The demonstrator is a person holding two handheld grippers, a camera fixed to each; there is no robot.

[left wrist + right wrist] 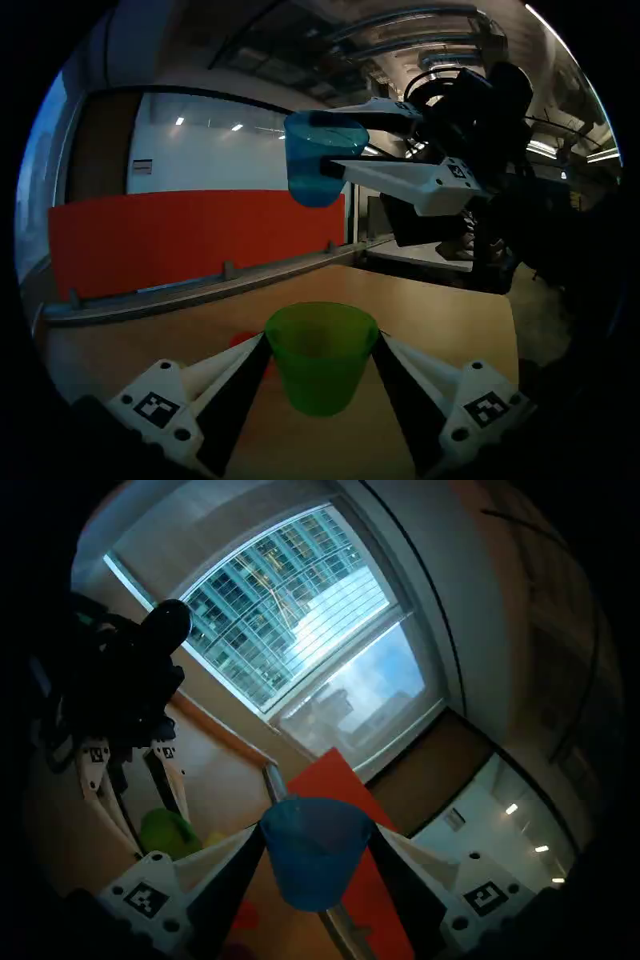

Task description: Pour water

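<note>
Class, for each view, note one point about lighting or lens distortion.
Left gripper view: dim indoor light, green cup sharp, lines on the wall bowed by the fisheye. Right gripper view: the bright window backlights the blue cup; its bars curve.

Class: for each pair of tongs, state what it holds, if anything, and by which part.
Left tongs: translucent green plastic cup, pinched across its side walls just below the rim. Right tongs: translucent blue plastic cup, pinched the same way.
</note>
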